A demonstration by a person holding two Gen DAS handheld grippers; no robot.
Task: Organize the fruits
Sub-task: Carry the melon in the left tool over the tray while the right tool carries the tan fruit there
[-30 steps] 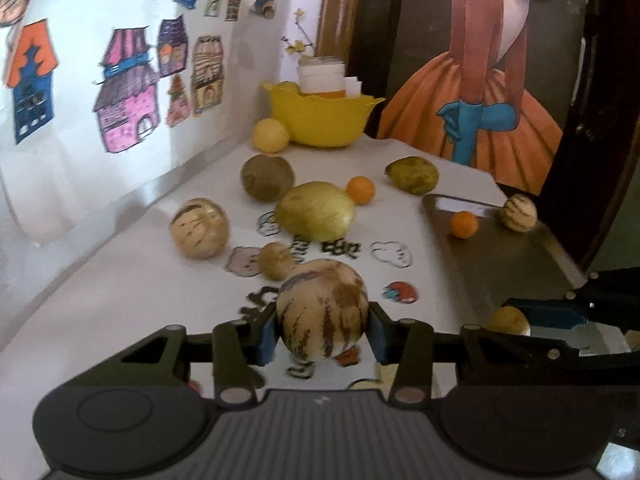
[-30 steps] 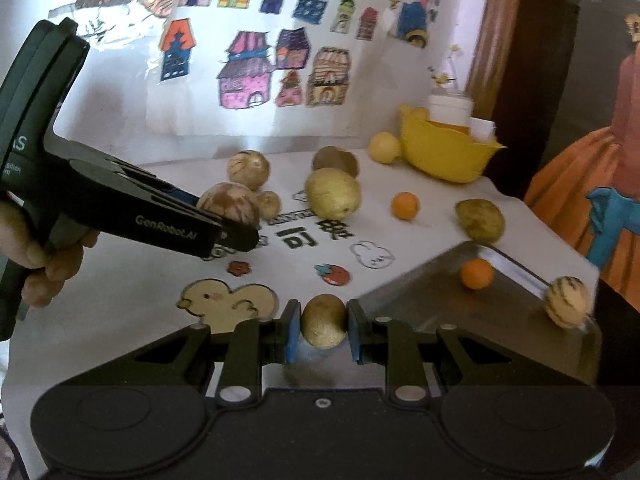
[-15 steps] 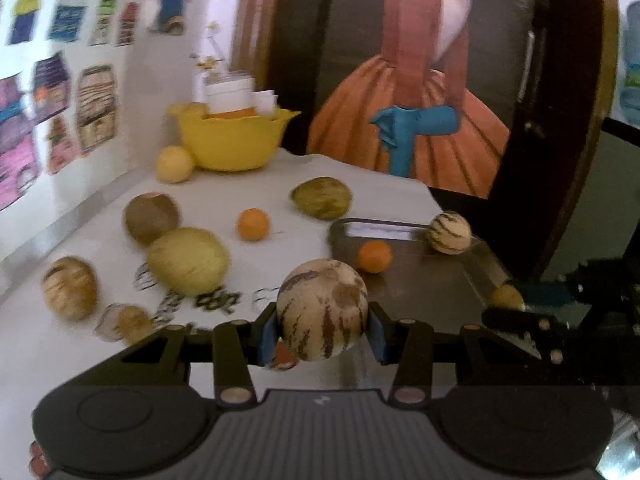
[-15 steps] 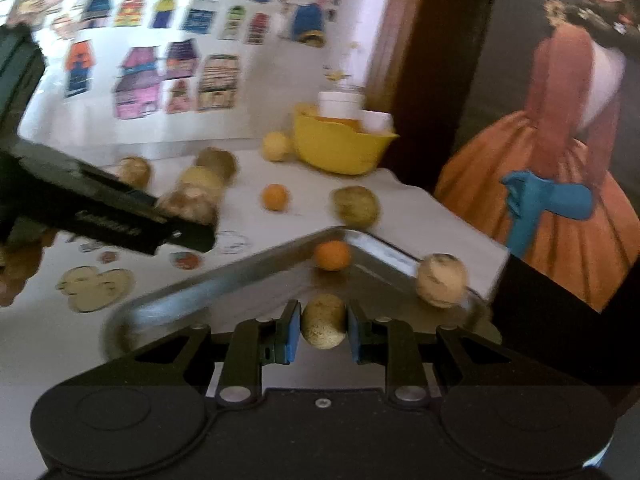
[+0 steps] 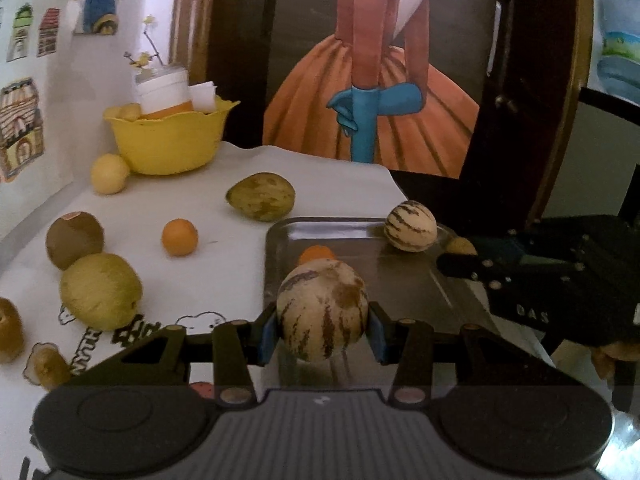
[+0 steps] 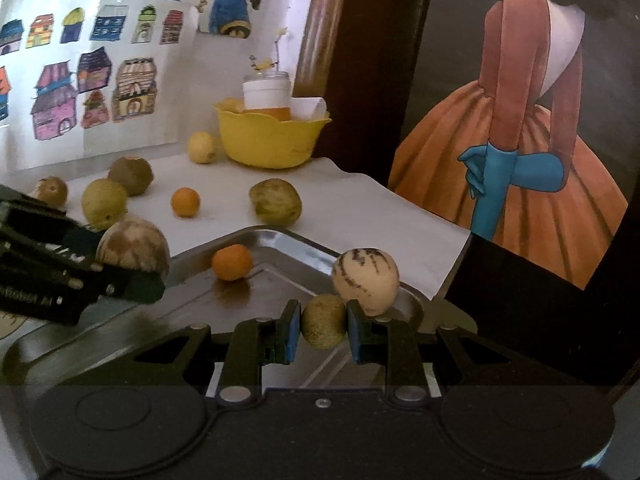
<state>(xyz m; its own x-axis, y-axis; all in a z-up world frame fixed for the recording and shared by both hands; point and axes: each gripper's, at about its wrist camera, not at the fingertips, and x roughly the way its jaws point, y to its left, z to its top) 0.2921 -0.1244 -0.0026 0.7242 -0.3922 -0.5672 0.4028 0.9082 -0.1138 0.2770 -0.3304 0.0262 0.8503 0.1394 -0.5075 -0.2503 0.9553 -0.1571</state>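
Behind the left tool [image 5: 322,330] gripping a striped melon [image 5: 322,312], orange [image 5: 316,255] half hidden, right tool [image 6: 319,330] clamping small fruit [image 6: 323,326]

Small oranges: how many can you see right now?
2. One orange lies in the metal tray; the other orange sits on the white table outside it. More may be hidden in the yellow bowl.

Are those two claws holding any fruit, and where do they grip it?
Left gripper clamps the striped melon by its sides; right gripper the small brown fruit likewise.

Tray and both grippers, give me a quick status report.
Left gripper shut on striped melon. Right gripper shut on small brown fruit. Both over tray, which holds orange and striped fruit.
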